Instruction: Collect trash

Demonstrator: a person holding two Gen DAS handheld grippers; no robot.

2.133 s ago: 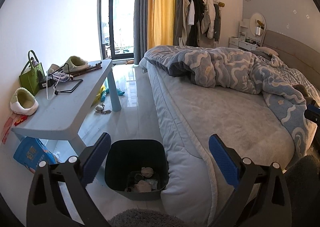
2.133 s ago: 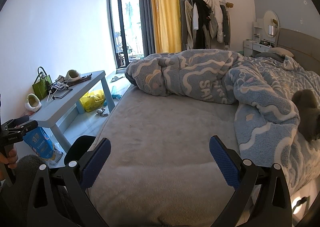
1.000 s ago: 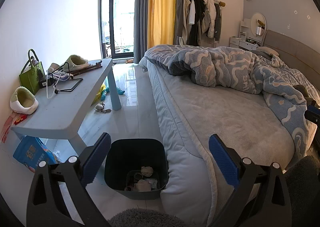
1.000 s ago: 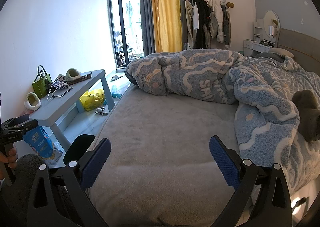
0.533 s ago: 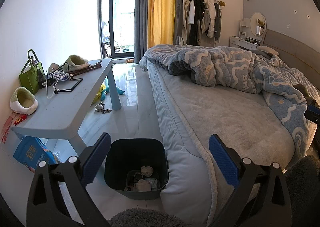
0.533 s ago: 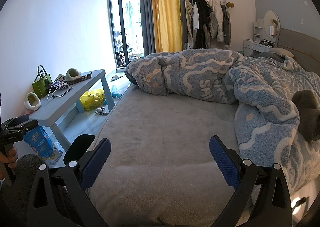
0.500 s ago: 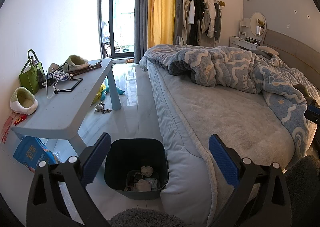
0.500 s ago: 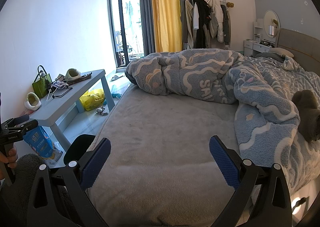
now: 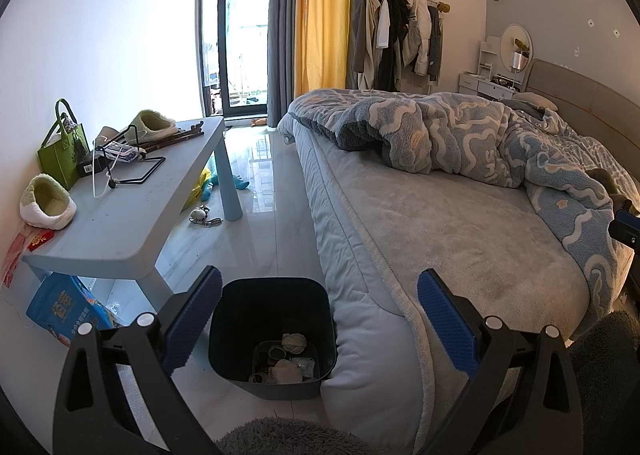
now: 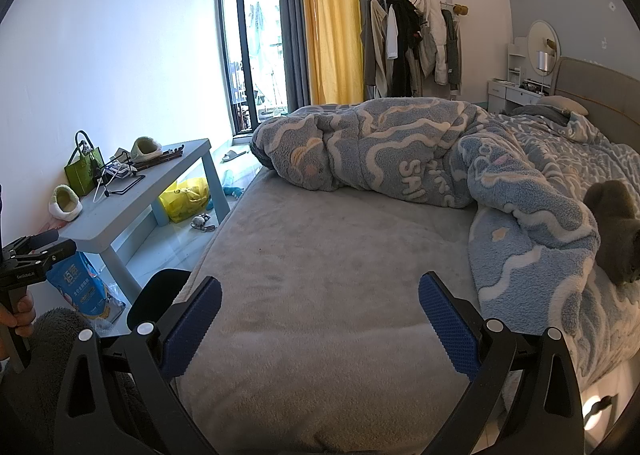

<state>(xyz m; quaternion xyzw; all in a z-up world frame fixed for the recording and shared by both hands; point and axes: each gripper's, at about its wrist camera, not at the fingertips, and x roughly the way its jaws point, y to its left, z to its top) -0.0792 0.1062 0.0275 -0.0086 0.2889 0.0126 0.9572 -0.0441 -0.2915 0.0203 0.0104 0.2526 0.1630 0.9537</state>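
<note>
A dark bin (image 9: pixel 272 329) stands on the floor against the bed's near corner, with crumpled trash (image 9: pixel 286 363) lying in its bottom. My left gripper (image 9: pixel 319 321) hovers above and just behind the bin, open, nothing between its blue pads. Over the grey mattress my right gripper (image 10: pixel 320 325) is open and empty too. In the right wrist view the bin's rim (image 10: pixel 160 295) shows at the bed's left edge, and the left gripper's body (image 10: pixel 28 259) is held in a hand at the far left.
A pale blue low table (image 9: pixel 132 199) by the wall carries a green bag (image 9: pixel 60 151), slippers and cables. A blue packet (image 9: pixel 66 309) lies under it, a yellow bag (image 10: pixel 184 199) further along. A blue patterned duvet (image 10: pixel 420 159) and a grey cat (image 10: pixel 616 227) are on the bed.
</note>
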